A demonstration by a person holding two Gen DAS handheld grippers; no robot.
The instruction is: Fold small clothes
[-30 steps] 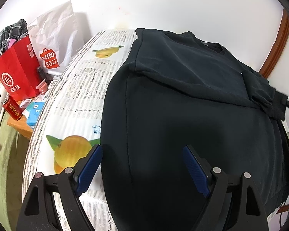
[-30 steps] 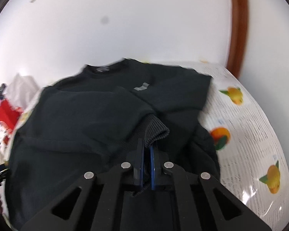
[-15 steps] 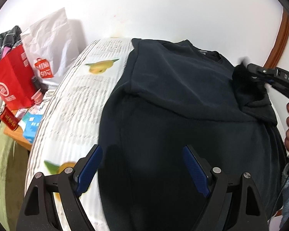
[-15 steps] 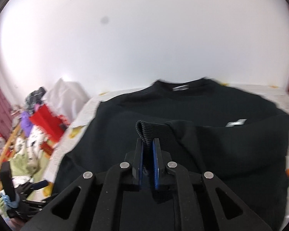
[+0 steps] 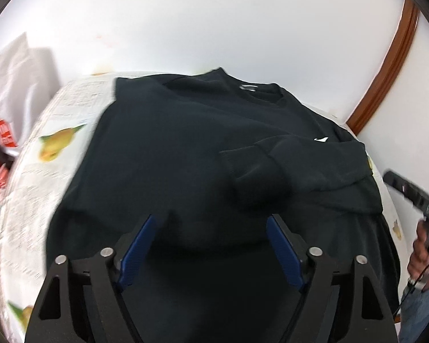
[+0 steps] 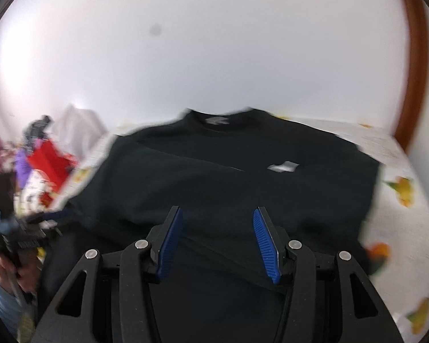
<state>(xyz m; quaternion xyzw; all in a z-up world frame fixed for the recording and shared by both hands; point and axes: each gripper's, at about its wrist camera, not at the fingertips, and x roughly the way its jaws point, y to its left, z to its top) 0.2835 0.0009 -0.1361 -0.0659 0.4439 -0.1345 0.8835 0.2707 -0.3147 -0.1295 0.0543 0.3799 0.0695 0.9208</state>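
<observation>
- A black sweatshirt (image 5: 186, 154) lies flat, chest up, on a bench covered with a cloth printed with text and fruit (image 5: 57, 143); its collar (image 5: 251, 91) points away from both cameras, toward a white wall.
- The left gripper (image 5: 211, 245) hovers above the near, lower part of the sweatshirt, its blue-padded jaws wide apart and holding nothing.
- The right gripper (image 6: 217, 240) hovers over the same near part of the garment, its jaws also apart and empty.
- One sleeve (image 5: 294, 168) is folded inward across the chest; its ribbed cuff (image 5: 228, 160) rests near the middle of the body.
- That sleeve lies ahead of the left jaws and to their right, its long axis running crosswise, from the garment's right edge toward the centre.
- The sweatshirt's own long axis runs away from both grippers, hem near and collar far.
- By judgement, the next fold needs the near hem lifted toward the collar; both grippers sit about equally close to it, one toward each side.
- The left wrist view shows the folded sleeve and cuff clearly, and the right gripper's black body with the person's hand (image 5: 423, 254) at the right edge.
- The right wrist view is blurred and does not show the cuff clearly; it shows instead a pale chest logo (image 6: 283, 167), a collar label, and red bags (image 6: 47, 163) in clutter at the left.
- A brown wooden frame (image 5: 386, 63) rises at the right.
</observation>
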